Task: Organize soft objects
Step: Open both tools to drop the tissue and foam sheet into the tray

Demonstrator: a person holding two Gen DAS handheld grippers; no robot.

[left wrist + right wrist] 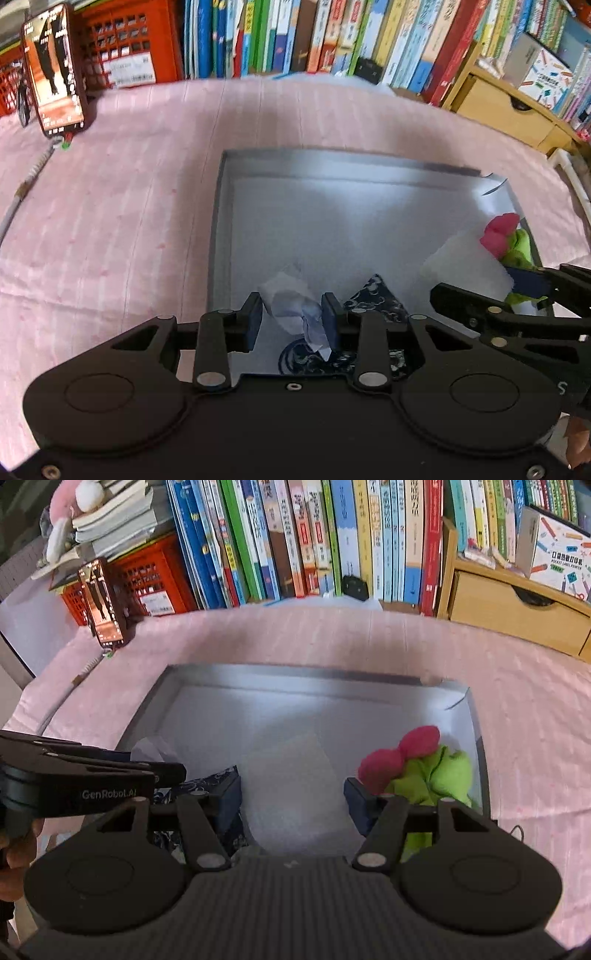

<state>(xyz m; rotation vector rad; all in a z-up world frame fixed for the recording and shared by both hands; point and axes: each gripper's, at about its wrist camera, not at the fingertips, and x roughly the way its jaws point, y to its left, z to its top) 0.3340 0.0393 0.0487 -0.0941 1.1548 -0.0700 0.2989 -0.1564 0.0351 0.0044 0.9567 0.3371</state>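
A shallow grey box lies on the pink cloth. My left gripper is over the box's near left part, and a crumpled white and blue tissue lies between its fingers, which stand slightly apart. A dark blue patterned cloth lies under it. My right gripper is open over a white foam sheet in the box. A green and pink plush toy lies at the box's right side, beside the right finger.
A row of upright books lines the far edge. An orange crate and a phone on a stand stand at the far left. A wooden drawer unit stands at the far right. A white cable lies at the left.
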